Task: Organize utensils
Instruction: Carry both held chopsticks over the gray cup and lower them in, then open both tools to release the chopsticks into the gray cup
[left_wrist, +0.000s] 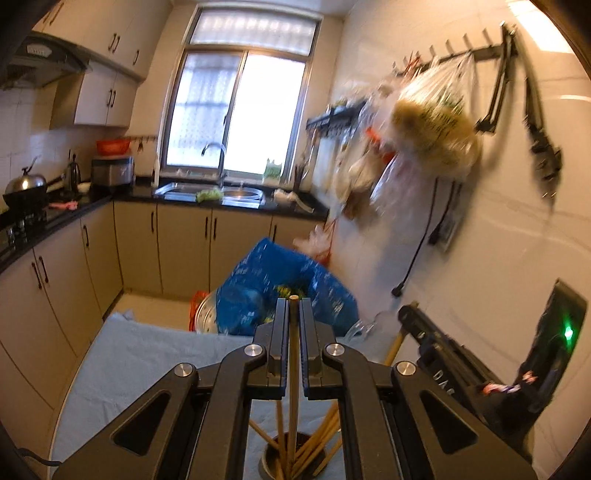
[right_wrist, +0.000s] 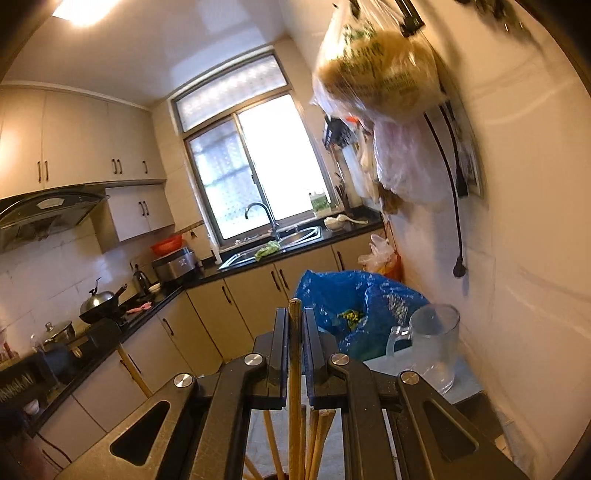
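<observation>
Chopsticks are clamped upright, one in each tool: left tool (left_wrist: 294, 310), right tool (right_wrist: 295, 321), directly above the holder (left_wrist: 291, 458).

Cloth-covered table (left_wrist: 147, 354) bears chopstick cup (left_wrist: 291, 458), pitcher (right_wrist: 436, 343).

Two wrist fisheyes, close over chopsticks, both facing kitchen window (left_wrist: 236, 110)

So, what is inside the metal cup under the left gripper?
The metal cup holds several wooden chopsticks that fan outward. The left gripper is shut on one chopstick. The cup's bottom and the chopsticks' lower ends are hidden.
</observation>
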